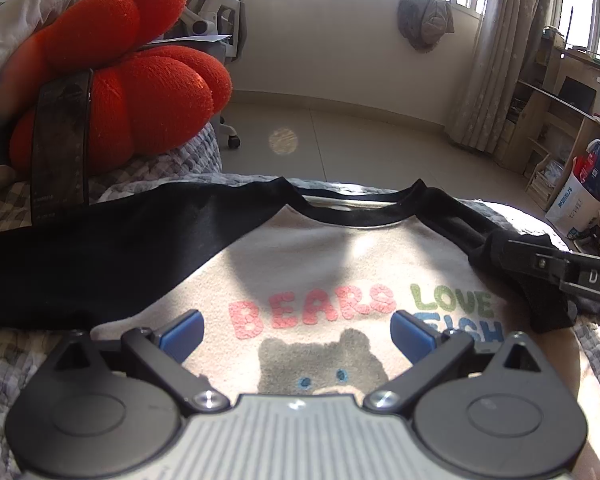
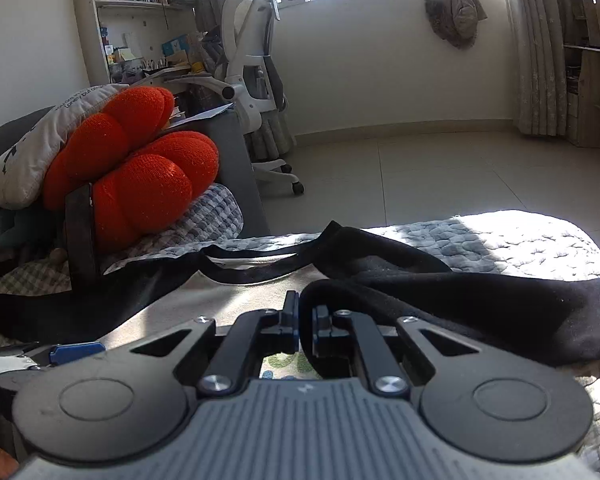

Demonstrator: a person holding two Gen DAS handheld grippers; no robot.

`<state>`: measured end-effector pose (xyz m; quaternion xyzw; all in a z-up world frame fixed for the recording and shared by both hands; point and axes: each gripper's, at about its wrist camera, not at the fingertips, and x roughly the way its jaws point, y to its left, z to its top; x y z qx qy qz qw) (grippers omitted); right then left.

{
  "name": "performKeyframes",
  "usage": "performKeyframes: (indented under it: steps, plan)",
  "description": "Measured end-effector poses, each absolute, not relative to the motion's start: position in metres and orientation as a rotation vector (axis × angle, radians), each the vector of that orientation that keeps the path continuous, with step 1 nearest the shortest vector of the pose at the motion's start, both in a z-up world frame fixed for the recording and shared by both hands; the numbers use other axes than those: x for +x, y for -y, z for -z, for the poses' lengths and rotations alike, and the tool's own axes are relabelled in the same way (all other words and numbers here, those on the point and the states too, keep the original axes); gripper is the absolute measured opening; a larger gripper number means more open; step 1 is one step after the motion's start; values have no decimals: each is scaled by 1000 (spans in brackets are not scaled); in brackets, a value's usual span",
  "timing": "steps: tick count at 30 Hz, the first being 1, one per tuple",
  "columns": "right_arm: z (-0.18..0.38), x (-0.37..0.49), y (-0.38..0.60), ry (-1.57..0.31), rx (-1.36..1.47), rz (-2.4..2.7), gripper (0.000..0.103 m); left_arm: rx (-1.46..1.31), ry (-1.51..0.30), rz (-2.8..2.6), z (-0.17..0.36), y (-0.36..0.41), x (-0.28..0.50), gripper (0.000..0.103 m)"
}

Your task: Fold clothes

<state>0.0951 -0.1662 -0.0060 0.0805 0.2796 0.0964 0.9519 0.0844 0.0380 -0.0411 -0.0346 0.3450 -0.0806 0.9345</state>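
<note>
Each hand-held gripper is built alike. The left hand-held gripper [image 1: 296,330] has a ribbed pale grey body, two round black housings with raised discs, black link arms on silver screws, and blue pads [image 1: 182,330] on its fingers. The right hand-held gripper [image 2: 306,322] shows a darker grey ribbed body bearing a small white mark, the same black discs and silver screws, with blue edging on its fingers. White letters "DAS" run along its side.
</note>
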Motion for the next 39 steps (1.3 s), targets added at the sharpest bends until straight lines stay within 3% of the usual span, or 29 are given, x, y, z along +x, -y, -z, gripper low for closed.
performKeyframes:
  steps: [7, 21, 24, 26, 39]
  plan:
    - [25, 104, 161, -759, 155, -188, 11, -68, -714, 160, 42, -39, 85, 100]
    - [24, 106, 164, -808, 176, -205, 16, -61, -724, 158, 44, -39, 86, 100]
    - [22, 106, 167, -818, 200, -210, 26, -59, -726, 159, 44, -39, 86, 100]
    - [21, 104, 168, -818, 211, -214, 41, -57, -727, 159, 44, -39, 85, 100]
    - [10, 99, 173, -825, 238, -232, 52, -57, -728, 155, 43, -39, 85, 100]
